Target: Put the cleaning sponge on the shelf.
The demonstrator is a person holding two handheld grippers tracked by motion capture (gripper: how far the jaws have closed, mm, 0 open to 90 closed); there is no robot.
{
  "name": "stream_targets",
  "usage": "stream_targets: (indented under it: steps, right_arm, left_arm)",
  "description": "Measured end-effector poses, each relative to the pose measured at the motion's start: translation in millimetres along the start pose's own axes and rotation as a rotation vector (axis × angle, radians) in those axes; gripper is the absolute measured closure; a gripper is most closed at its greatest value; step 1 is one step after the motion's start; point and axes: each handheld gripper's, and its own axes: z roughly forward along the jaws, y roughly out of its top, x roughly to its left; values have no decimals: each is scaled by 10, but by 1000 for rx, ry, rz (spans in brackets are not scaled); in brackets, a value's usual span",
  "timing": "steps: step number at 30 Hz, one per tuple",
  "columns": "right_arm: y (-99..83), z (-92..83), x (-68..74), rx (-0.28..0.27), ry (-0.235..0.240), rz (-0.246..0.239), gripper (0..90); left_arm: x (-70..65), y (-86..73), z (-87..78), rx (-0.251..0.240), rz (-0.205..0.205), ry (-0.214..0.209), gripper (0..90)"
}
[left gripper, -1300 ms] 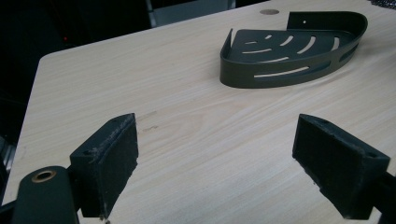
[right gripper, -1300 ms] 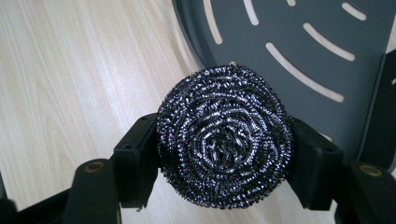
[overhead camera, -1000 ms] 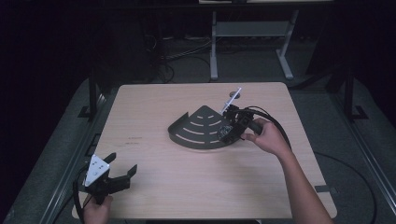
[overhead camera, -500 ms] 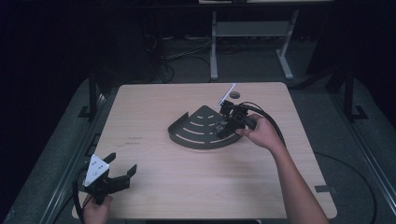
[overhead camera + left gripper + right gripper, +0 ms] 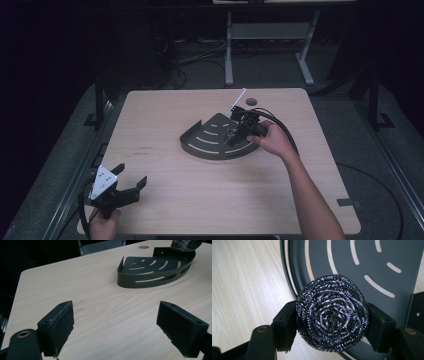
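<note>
1. Since a second ago, in the high view, my right gripper (image 5: 234, 136) has slid further in over the dark grey quarter-round slotted metal corner shelf (image 5: 207, 142), toward its middle; the shelf itself and my left gripper (image 5: 131, 186) have not shifted on the pale wooden table (image 5: 200, 195).
2. From the left gripper view, my jaws stand wide apart with nothing between them, only bare tabletop (image 5: 107, 315). The shelf (image 5: 150, 277) lies well ahead of the jaws, toward the right-hand one.
3. Through the right gripper view, my jaws are pressed in on both sides of a round, shiny steel-wire scouring ball (image 5: 332, 312), holding it firmly. Beyond the jaws sits the shelf's slotted floor (image 5: 372, 267), its curved rim passing just behind the ball.
4. I judge the ball is now nearly over the shelf floor, so setting it down and letting go should come next.
</note>
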Motion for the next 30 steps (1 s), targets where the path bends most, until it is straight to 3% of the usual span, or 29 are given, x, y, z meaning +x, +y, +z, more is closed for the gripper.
stream_targets:
  steps: [13, 23, 30]
  right_arm:
    - [115, 73, -66, 10, -18, 14, 331]
    - [126, 207, -179, 28, -37, 52, 326]
    - [144, 353, -211, 69, -70, 62, 324]
  left_arm:
    - [3, 0, -2, -1, -4, -2, 138]
    - [2, -1, 4, 0, -1, -4, 137]
    - [-5, 2, 0, -2, 4, -3, 137]
